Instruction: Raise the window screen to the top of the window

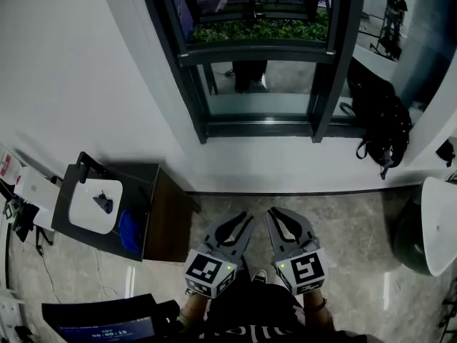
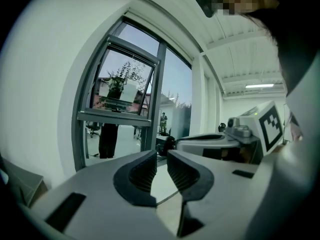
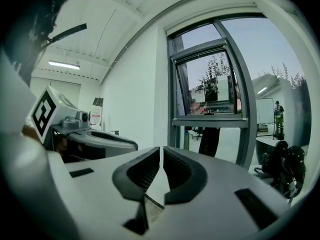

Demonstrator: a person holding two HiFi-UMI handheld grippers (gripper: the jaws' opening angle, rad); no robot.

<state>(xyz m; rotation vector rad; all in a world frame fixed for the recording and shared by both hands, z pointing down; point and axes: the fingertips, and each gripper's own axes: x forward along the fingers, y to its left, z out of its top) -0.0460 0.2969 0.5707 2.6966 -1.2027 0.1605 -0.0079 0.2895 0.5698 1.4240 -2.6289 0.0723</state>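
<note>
The dark-framed window [image 1: 260,56] is set in the white wall ahead, with a horizontal crossbar [image 1: 257,51] across it; the glass mirrors a person's legs. From the left gripper view the window [image 2: 120,116] lies ahead to the left, and from the right gripper view the window [image 3: 212,119] lies ahead to the right. I cannot make out a screen separately. My left gripper [image 1: 245,220] [image 2: 161,158] and right gripper [image 1: 275,214] [image 3: 161,153] are held side by side low near my body, well back from the window. Each has its jaws nearly touching with nothing between them.
A dark low cabinet [image 1: 161,213] stands by the wall at left, with a white tray [image 1: 96,206] on it. A black backpack [image 1: 385,127] leans at the window's right. A white rounded object [image 1: 439,224] sits at far right. A monitor [image 1: 100,327] is at bottom left.
</note>
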